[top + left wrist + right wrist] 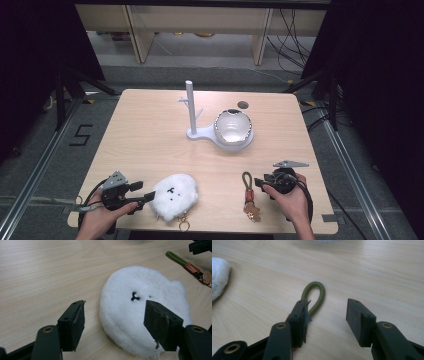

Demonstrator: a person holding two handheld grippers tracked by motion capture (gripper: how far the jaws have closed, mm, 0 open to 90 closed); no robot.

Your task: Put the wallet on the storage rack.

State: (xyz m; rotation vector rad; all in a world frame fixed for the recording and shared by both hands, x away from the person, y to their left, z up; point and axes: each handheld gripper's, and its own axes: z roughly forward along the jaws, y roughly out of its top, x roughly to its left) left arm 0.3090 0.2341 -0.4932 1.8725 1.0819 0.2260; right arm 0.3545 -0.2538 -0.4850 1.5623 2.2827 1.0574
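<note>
Both fingers (72,323) spread, holding nothing.

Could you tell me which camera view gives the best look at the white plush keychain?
The left gripper view: the white plush keychain lies close up between the open left tongs, its small black face marks clear. The high view shows it whole but small, with its metal ring. The right gripper view catches just an edge.

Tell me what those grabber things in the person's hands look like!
Both are black. The left gripper carries a grey three-cornered plate and trails a cable; the right gripper has a grey plate too. Each has two flat, blocky black jaws on arms with brass-coloured rivets. No sleeves show.
</note>
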